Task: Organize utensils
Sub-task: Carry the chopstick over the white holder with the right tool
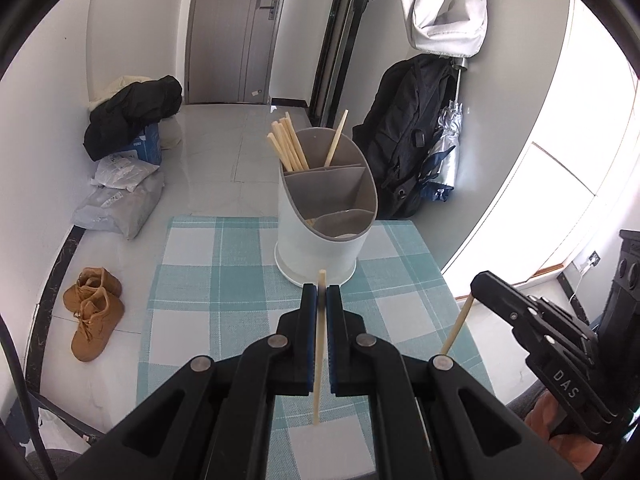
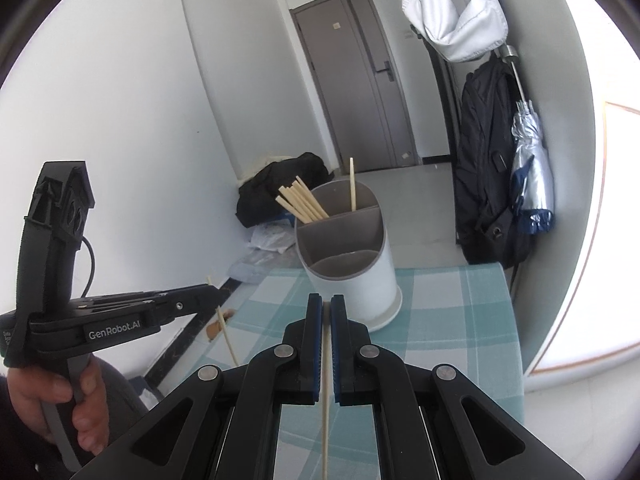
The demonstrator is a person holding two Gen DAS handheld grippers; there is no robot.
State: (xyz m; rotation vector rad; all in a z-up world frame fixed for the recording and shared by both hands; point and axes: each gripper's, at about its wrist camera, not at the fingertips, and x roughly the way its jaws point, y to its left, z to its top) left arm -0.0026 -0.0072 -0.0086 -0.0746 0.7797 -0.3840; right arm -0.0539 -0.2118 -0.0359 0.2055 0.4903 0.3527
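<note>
A white utensil holder [image 1: 320,240] with grey dividers stands on the checked tablecloth [image 1: 208,280]; it also shows in the right wrist view [image 2: 352,280]. Several wooden chopsticks [image 1: 288,144] lean in its back left compartment and one chopstick [image 1: 337,138] stands in the back right one. My left gripper [image 1: 321,294] is shut on a chopstick [image 1: 319,360], just in front of the holder. My right gripper [image 2: 327,306] is shut on another chopstick [image 2: 326,400], also close before the holder. Each gripper appears in the other's view, holding its stick [image 1: 456,328] [image 2: 226,332].
The small table's edges [image 1: 452,280] lie close on both sides. On the floor are brown boots [image 1: 94,308], bags [image 1: 120,196] and a dark jacket [image 1: 132,112]. A black backpack [image 1: 408,136] and a folded umbrella [image 1: 448,152] hang at the wall to the right.
</note>
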